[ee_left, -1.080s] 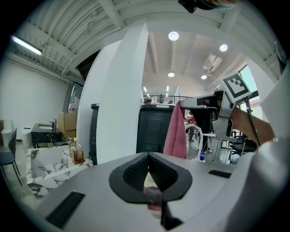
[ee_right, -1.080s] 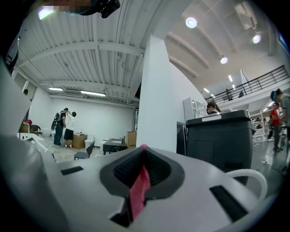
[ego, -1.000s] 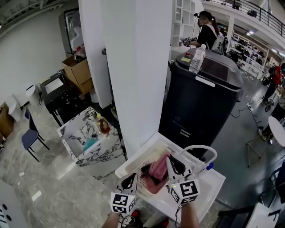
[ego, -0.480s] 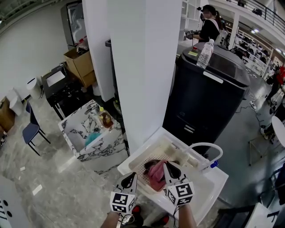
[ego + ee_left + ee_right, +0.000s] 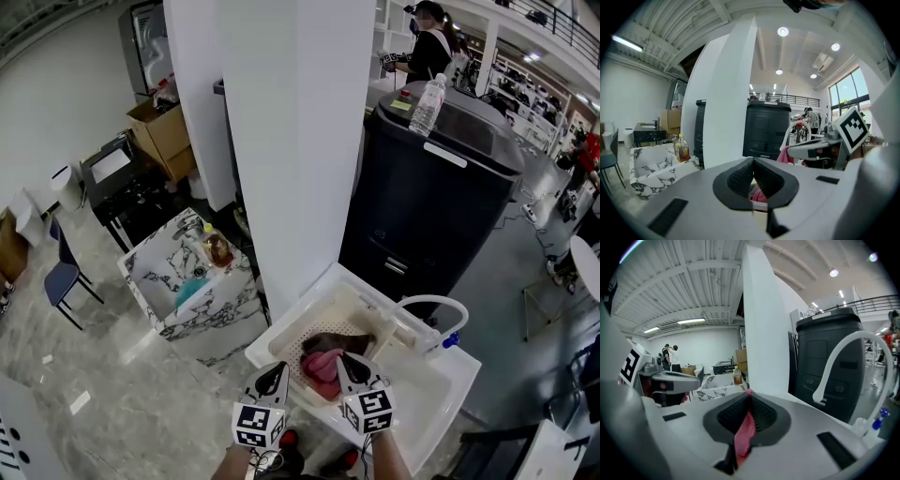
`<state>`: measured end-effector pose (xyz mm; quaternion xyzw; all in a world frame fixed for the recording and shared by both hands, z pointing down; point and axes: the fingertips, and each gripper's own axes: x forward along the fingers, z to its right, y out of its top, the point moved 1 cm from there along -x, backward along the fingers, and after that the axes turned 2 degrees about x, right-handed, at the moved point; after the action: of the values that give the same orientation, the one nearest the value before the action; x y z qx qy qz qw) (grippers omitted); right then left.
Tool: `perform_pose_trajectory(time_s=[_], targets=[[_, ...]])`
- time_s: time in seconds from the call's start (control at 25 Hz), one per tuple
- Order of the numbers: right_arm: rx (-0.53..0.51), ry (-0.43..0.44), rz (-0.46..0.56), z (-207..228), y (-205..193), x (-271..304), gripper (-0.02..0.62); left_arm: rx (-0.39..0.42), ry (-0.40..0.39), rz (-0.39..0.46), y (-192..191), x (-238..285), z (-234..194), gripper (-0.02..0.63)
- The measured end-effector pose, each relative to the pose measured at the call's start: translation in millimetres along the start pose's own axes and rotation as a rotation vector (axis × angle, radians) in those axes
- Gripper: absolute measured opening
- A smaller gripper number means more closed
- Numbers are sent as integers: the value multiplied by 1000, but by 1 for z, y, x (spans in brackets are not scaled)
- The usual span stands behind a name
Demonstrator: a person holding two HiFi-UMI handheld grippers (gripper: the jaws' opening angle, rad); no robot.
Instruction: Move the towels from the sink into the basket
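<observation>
The white pillar (image 5: 300,141) and the black bin (image 5: 431,197) stand behind the sink (image 5: 441,398) as they did a second ago. What has changed is at the sink's left end. There the cream basket (image 5: 298,354) sits, and the right gripper (image 5: 345,361) has dropped from above it down to the level of its rim. The pink towel (image 5: 323,366) has come down with it. A second ago the towel hung raised over the basket. Now its bulk lies inside, partly on a dark towel (image 5: 339,341) that fills the side of the basket away from the person.

The right gripper view shows the jaws still pressed together on a fold of pink cloth, which trails down from between the pads. The towel is therefore resting in the basket but has not been let go.

The left gripper (image 5: 275,377) has hardly shifted. It hovers at the near left corner of the basket, clear of both towels. Its fingers are closed on each other with nothing between them. Pink shows only below them, in the basket.

This towel's transfer looks all but finished: opening the right jaws and lifting clear should complete it. The part of the sink right of the basket, under the faucet (image 5: 427,314), looks bare white. As far as the head view shows, no further towel waits there.
</observation>
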<state>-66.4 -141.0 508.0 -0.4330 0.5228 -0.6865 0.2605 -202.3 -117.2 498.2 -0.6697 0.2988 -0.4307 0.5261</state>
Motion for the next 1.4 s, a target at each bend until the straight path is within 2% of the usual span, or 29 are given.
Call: perform_pose_trajectory(time_s=[0.8, 1.2, 1.24, 1.32, 1.4], targets=[[22, -40, -251, 5, -102, 0, 35, -3, -56, -55, -22, 5, 22, 6], [48, -44, -243, 5, -103, -2, 38, -4, -80, -62, -24, 8, 29, 6], [55, -41, -237, 4, -102, -2, 47, -3, -83, -62, -24, 9, 29, 6], [74, -33, -217, 3, -99, -1, 141, -1, -89, -60, -23, 10, 29, 6], [83, -47, -180, 5, -92, -1, 195, 2, -99, -54, -20, 11, 28, 6]])
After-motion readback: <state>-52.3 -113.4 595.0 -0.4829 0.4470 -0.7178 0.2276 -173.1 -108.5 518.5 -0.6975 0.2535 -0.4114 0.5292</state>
